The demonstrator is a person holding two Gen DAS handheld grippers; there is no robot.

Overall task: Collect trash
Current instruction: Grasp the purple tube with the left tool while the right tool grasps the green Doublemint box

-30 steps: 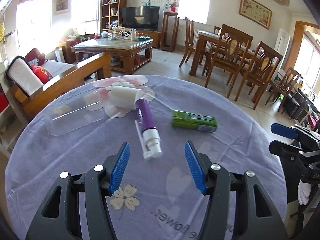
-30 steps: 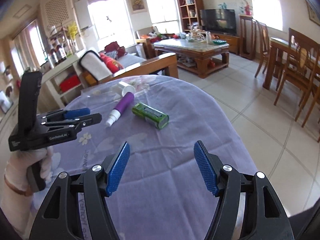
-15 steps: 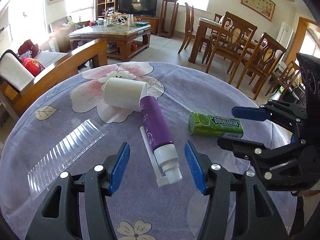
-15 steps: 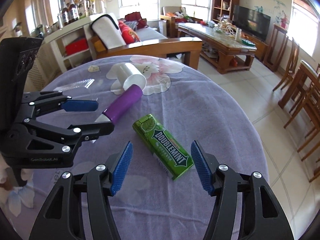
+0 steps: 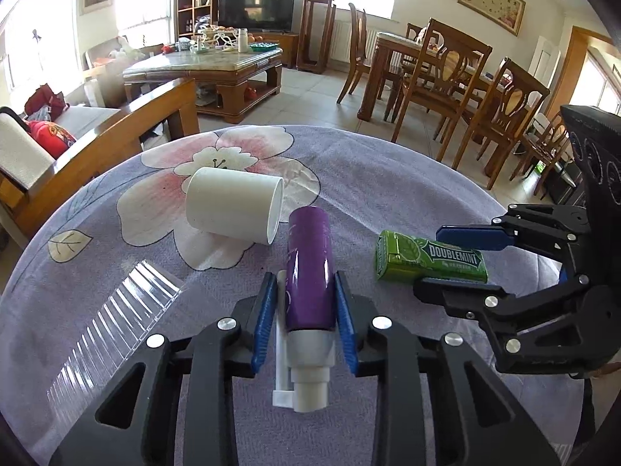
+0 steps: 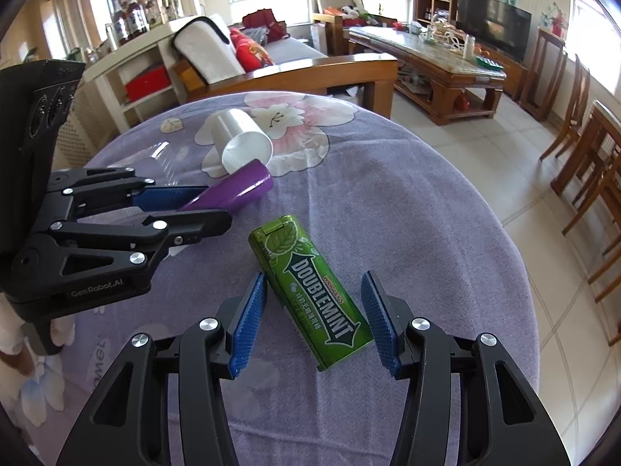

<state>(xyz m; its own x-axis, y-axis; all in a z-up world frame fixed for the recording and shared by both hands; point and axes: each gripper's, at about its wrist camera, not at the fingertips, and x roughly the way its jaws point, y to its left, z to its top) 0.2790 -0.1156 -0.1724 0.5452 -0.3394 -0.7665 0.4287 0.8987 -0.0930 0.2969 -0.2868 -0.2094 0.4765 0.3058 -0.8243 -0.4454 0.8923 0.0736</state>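
Grasping is the step in hand, both tongs set on trash lying on the purple floral tablecloth [image 5: 388, 178]; the left gripper [image 5: 304, 306] has just been closing and its blue pads now press the sides of the purple spray bottle [image 5: 308, 268], which lies beside a tipped white cup [image 5: 233, 204]. The right gripper [image 6: 312, 320] has also been closing, yet its pads stand just clear of the green Doublemint pack [image 6: 310, 291] between them; next, I judge, it must pinch the pack squarely before either hand lifts
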